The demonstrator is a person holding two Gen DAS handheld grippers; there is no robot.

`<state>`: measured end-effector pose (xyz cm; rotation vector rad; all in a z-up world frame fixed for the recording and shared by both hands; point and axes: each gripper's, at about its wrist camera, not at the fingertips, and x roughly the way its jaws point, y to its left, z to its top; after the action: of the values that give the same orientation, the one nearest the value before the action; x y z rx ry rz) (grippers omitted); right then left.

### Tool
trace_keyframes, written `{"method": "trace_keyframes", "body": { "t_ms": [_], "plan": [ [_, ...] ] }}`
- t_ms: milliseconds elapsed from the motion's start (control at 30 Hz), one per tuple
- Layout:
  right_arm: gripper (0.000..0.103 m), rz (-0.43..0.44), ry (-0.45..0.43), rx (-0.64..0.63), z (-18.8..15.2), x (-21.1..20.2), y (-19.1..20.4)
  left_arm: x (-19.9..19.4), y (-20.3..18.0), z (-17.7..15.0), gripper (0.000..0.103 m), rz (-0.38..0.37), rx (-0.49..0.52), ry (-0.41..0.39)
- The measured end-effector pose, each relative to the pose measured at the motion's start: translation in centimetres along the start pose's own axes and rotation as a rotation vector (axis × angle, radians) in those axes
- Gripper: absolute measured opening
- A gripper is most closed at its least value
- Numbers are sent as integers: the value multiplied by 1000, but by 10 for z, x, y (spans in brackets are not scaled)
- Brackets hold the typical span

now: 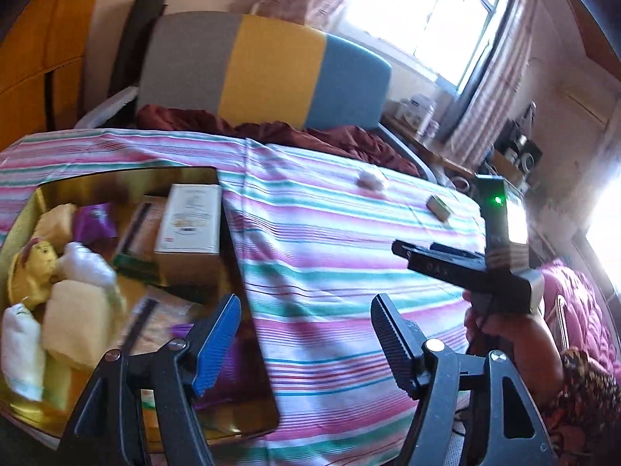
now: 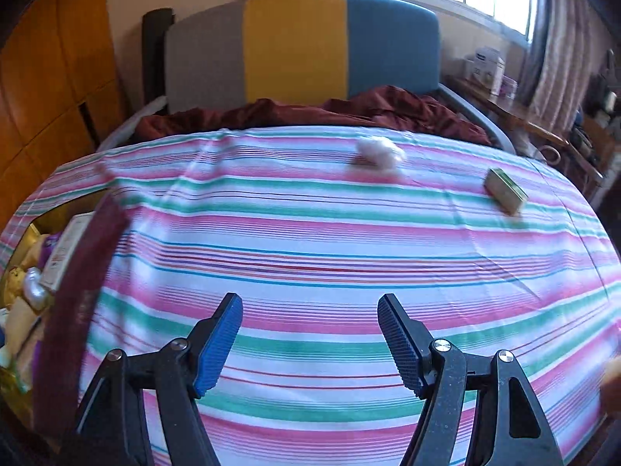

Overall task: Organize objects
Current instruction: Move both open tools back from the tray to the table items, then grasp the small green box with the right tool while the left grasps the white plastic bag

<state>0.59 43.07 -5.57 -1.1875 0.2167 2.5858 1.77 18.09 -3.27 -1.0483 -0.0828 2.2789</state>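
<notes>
Left wrist view: the left gripper point(image 1: 304, 343) hangs spread and empty at the gold box's point(image 1: 23, 209) edge; the right gripper point(image 1: 399, 250) sits beyond. Right wrist view: spread, empty, above the striped table point(image 2: 310, 240); small box point(image 2: 504, 190) near the far right corner, cotton wad point(image 2: 378, 153) at the far edge.

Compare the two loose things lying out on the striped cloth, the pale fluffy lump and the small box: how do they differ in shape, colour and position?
The fluffy lump is soft, rounded and whitish pink; the small box is hard-edged, flat-sided and greenish gold. The fluffy lump lies near the far middle of the striped cloth; the small box sits further right, turned askew to the stripes. Both rest on the cloth, apart from each other and outside the gold tin.
</notes>
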Motion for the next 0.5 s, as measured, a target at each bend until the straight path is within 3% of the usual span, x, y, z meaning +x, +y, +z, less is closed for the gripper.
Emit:
{"method": "trace_keyframes", "body": {
  "t_ms": [500],
  "plan": [
    [77,-126,27,76,6,42,-114,58,-67,-5,71,-88,135,125]
  ]
}}
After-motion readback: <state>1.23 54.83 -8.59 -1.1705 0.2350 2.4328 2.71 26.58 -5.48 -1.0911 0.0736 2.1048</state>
